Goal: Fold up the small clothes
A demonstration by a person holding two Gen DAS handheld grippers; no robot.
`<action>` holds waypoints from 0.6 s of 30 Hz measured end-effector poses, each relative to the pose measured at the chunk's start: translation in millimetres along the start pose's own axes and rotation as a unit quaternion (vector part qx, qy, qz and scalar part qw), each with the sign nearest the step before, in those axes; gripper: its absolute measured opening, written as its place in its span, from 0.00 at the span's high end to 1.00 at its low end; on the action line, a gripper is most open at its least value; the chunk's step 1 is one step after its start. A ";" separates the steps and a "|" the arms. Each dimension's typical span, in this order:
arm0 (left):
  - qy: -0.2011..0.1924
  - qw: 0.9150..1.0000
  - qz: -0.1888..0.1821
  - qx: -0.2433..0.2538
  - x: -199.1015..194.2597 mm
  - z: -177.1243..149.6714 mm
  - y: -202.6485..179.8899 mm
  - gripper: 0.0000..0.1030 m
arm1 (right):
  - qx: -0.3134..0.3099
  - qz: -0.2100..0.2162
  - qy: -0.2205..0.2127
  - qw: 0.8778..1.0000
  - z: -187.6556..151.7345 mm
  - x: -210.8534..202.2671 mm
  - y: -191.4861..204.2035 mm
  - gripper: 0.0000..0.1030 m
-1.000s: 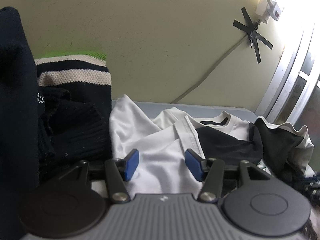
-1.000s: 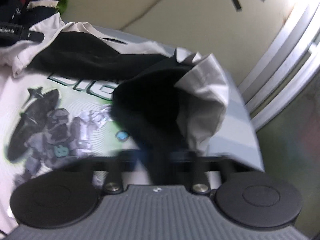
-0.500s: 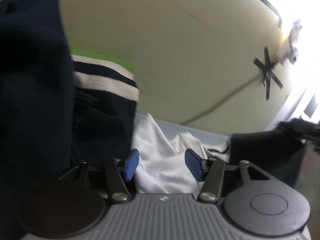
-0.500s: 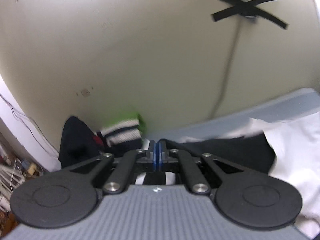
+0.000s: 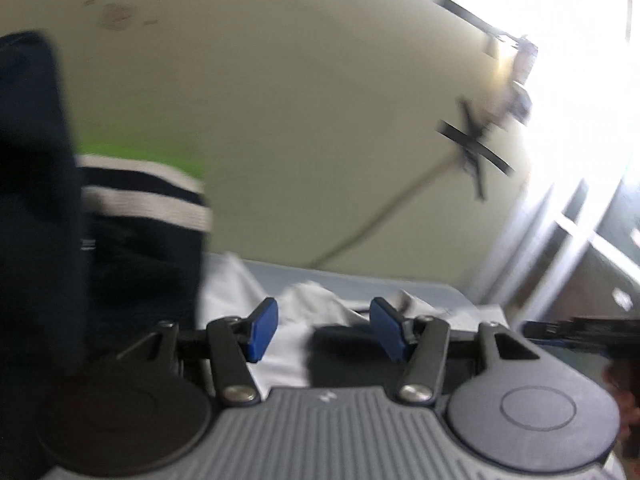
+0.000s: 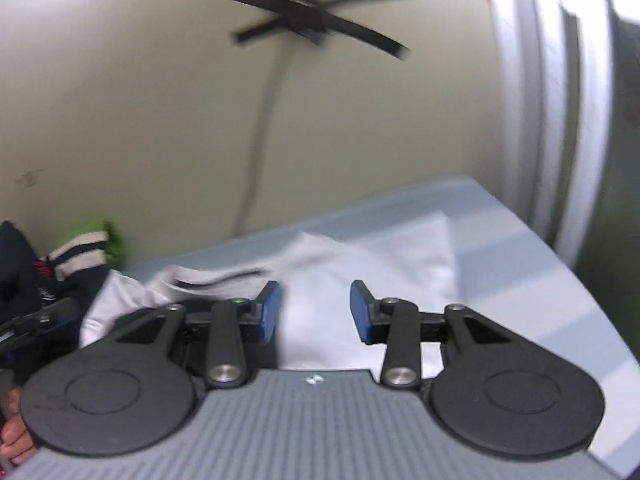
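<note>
A white small shirt with a dark collar edge lies on the grey table. It also shows in the left wrist view, with a dark part just in front of my fingers. My right gripper is open and empty, held just above the white cloth. My left gripper is open and empty over the shirt's left part. The other gripper's body shows at the right edge of the left wrist view. Both views are blurred.
A pile of dark navy clothes with a navy-and-cream striped knit and a green edge stands at the table's left, also in the right wrist view. A cream wall with black tape cross and cable is behind. A window frame is at right.
My right gripper was shut on the shirt's dark sleeve and carried it leftward; now it is open and empty over the white cloth. My left gripper stayed open and tilted up slightly.
</note>
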State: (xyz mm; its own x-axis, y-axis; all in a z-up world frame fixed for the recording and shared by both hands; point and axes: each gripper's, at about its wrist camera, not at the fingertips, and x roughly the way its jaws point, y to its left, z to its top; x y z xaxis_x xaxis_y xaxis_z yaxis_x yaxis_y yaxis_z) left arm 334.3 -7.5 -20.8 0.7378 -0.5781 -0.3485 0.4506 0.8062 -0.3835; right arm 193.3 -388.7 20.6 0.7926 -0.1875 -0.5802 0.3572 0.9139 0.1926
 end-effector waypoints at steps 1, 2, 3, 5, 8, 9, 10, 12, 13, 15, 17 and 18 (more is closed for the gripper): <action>0.007 1.000 -0.009 0.016 2.0 -3.1 -6.5 0.50 | -0.001 -0.007 0.013 1.000 -5.5 6.9 -5.6 0.59; 0.014 0.999 -0.015 0.032 3.6 -6.2 -11.9 0.52 | -0.010 -0.021 0.026 0.999 -14.8 11.8 -7.0 0.61; 0.021 0.998 -0.016 0.050 6.3 -9.1 -16.9 0.53 | -0.025 -0.047 0.041 0.998 -21.1 22.3 -10.7 0.63; 0.045 0.994 0.024 0.095 17.7 -16.4 -26.2 0.53 | -0.042 -0.117 0.053 0.991 -31.8 40.4 -25.0 0.62; 0.122 0.980 0.104 0.114 49.4 -23.1 -21.3 0.57 | -0.006 -0.149 0.019 0.989 -34.6 42.7 -52.5 0.41; 0.115 0.984 0.094 0.098 46.6 -20.6 -16.2 0.56 | -0.008 -0.150 0.021 0.988 -34.3 41.3 -51.6 0.42; 0.121 0.985 0.087 0.083 47.6 -18.9 -10.7 0.57 | -0.020 -0.159 0.023 0.987 -34.3 38.9 -48.3 0.42; 0.119 0.987 0.080 0.069 46.7 -17.2 -6.0 0.57 | -0.045 -0.172 0.016 0.984 -37.3 29.1 -36.8 0.45; 0.119 0.987 0.080 0.070 46.7 -17.4 -6.7 0.57 | -0.044 -0.163 0.005 0.986 -39.1 17.1 -33.9 0.45; 0.115 0.987 0.081 0.076 45.5 -18.4 -9.4 0.54 | -0.019 -0.128 -0.017 0.991 -45.6 -11.2 -32.0 0.46; 0.104 0.989 0.073 0.078 39.3 -18.8 -7.0 0.49 | -0.004 -0.104 -0.030 0.994 -53.4 -49.6 -39.7 0.46; 0.098 0.990 0.070 0.078 37.6 -18.6 -6.4 0.48 | -0.004 -0.099 -0.032 0.995 -60.5 -63.6 -38.4 0.46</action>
State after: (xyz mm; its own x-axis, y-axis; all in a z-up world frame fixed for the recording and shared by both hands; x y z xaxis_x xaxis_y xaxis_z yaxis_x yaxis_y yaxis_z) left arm 349.8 -36.7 -47.3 0.6938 -0.4600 -0.5541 0.4340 0.8811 -0.1881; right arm 99.2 -390.1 2.2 0.7370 -0.3857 -0.5551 0.5049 0.8601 0.0727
